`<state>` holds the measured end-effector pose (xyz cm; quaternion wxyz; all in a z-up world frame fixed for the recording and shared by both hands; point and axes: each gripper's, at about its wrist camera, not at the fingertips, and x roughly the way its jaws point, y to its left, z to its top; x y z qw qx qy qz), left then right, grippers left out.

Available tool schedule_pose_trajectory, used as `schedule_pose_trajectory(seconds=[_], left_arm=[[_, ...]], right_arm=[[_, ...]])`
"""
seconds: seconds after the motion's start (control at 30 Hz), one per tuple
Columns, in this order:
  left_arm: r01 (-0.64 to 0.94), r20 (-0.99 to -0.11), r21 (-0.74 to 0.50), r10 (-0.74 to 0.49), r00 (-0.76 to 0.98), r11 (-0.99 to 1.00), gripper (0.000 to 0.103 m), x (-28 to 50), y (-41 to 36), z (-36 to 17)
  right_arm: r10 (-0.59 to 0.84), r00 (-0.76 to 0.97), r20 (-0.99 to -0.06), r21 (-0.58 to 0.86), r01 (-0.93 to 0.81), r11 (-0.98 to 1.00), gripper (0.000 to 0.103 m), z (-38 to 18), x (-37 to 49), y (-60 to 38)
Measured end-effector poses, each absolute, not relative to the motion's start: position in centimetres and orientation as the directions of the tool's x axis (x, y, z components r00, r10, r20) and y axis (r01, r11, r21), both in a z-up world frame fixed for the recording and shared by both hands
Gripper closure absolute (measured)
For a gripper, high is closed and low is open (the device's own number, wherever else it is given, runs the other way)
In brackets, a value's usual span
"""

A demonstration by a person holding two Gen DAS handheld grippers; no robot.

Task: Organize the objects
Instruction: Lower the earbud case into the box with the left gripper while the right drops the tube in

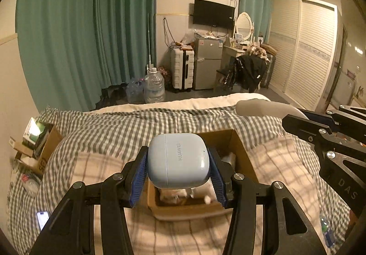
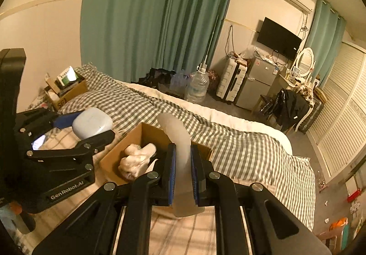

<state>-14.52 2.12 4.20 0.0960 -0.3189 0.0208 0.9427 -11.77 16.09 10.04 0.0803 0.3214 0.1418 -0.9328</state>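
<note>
Black left tongs (image 1: pixel 178 163) with blue ribbed pads clamp a pale blue, rounded plastic earbud case (image 1: pixel 178 160) marked "HUAWEI" on its face. It hangs above an open brown cardboard box (image 1: pixel 240 145) that sits on the bed and holds crumpled white items (image 2: pixel 135 159). Black right tongs (image 2: pixel 183 170), their frame lettered "DAS", stand narrow, pinching a curved, translucent white plastic strip (image 2: pixel 180 138) that arches up over the box's far edge. The left tongs' body reads "GenRobot.AI" in the right wrist view. Green-and-white checked bedding (image 1: pixel 114 127) covers the bed; a second cardboard box (image 1: pixel 43 150) of oddments rests near the wall. Teal curtains (image 1: pixel 91 26), a wall television (image 1: pixel 213 14), a white suitcase (image 1: pixel 182 70), a small grey fridge (image 1: pixel 207 63) and a clear water jug (image 1: pixel 154 86) fill the room beyond.
</note>
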Motion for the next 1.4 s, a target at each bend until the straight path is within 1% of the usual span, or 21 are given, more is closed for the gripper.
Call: schedule_pose_trajectory(seconds=[0.2, 0.37, 0.5, 0.6, 0.63, 0.73, 0.8, 0.87, 0.9, 0.93, 1.1, 1.2, 1.27, 1.33, 1.37, 1.4], left_arm=[[-0.2, -0.649, 0.009, 0.146, -0.747, -0.98, 0.052, -19.9, 3.0, 1.0], [-0.218, -0.699, 0.048, 0.123, -0.705, -0.975, 0.052, -22.9, 4.2, -3.3], [-0.218, -0.736, 0.042, 0.117, -0.667, -0.975, 0.052, -24.6, 4.4, -6.3], [-0.228, -0.746, 0.047, 0.117, -0.655, -0.972, 0.052, -25.3, 4.5, -7.5], [-0.234, -0.747, 0.049, 0.12, -0.654, -0.971, 0.052, -25.4, 4.4, -7.8], [-0.243, -0.749, 0.036, 0.135, -0.649, -0.969, 0.05, -25.6, 4.2, -8.1], [-0.249, -0.751, 0.033, 0.14, -0.645, -0.968, 0.05, -25.6, 4.1, -7.9], [-0.246, -0.739, 0.057, 0.125, -0.662, -0.968, 0.045, -25.2, 4.2, -7.3], [-0.241, -0.731, 0.066, 0.117, -0.672, -0.968, 0.036, -25.0, 4.2, -6.9], [-0.232, -0.717, 0.073, 0.111, -0.688, -0.97, 0.029, -24.6, 4.1, -6.2], [-0.212, -0.682, 0.042, 0.127, -0.72, -0.976, 0.027, -22.4, 3.4, -2.1], [-0.204, -0.64, 0.048, 0.127, -0.758, -0.978, 0.019, -20.2, 3.2, 1.1], [-0.204, -0.61, 0.05, 0.132, -0.782, -0.978, 0.017, -18.6, 3.2, 3.3], [-0.209, -0.584, 0.046, 0.144, -0.799, -0.977, 0.012, -16.7, 3.1, 5.3], [-0.21, -0.568, 0.044, 0.149, -0.809, -0.977, 0.011, -15.8, 2.8, 6.3], [-0.21, -0.551, 0.041, 0.153, -0.82, -0.977, 0.01, -14.9, 2.7, 7.1]], right_arm=[[-0.057, -0.745, -0.664, -0.193, 0.245, -0.95, 0.092, 6.8, -17.5, 16.4], [-0.052, -0.689, -0.723, -0.173, 0.253, -0.952, 0.092, 1.4, -21.5, 16.8], [-0.051, -0.649, -0.759, -0.16, 0.263, -0.952, 0.092, -2.0, -23.1, 17.3], [-0.065, -0.635, -0.769, -0.139, 0.266, -0.954, 0.092, -3.7, -24.0, 17.9], [-0.068, -0.636, -0.768, -0.134, 0.264, -0.955, 0.089, -3.9, -24.0, 18.0], [-0.094, -0.64, -0.763, -0.1, 0.26, -0.96, 0.086, -4.3, -24.2, 18.6], [-0.106, -0.643, -0.758, -0.082, 0.256, -0.963, 0.084, -4.0, -24.2, 18.9], [-0.11, -0.657, -0.746, -0.077, 0.249, -0.965, 0.084, -3.2, -23.7, 19.1], [-0.109, -0.668, -0.736, -0.075, 0.241, -0.968, 0.083, -2.5, -23.4, 19.3], [-0.105, -0.674, -0.731, -0.076, 0.233, -0.969, 0.08, -2.0, -23.2, 19.4], [-0.077, -0.724, -0.686, -0.092, 0.192, -0.977, 0.073, 2.4, -20.5, 20.7], [-0.053, -0.76, -0.648, -0.109, 0.162, -0.981, 0.067, 5.8, -17.7, 21.2], [-0.047, -0.779, -0.625, -0.117, 0.152, -0.981, 0.063, 7.8, -15.9, 21.2], [-0.037, -0.799, -0.6, -0.125, 0.14, -0.982, 0.061, 9.8, -13.9, 21.3], [-0.031, -0.81, -0.586, -0.129, 0.131, -0.983, 0.06, 10.7, -13.0, 21.3], [-0.026, -0.821, -0.571, -0.13, 0.122, -0.984, 0.056, 11.7, -11.8, 21.3]])
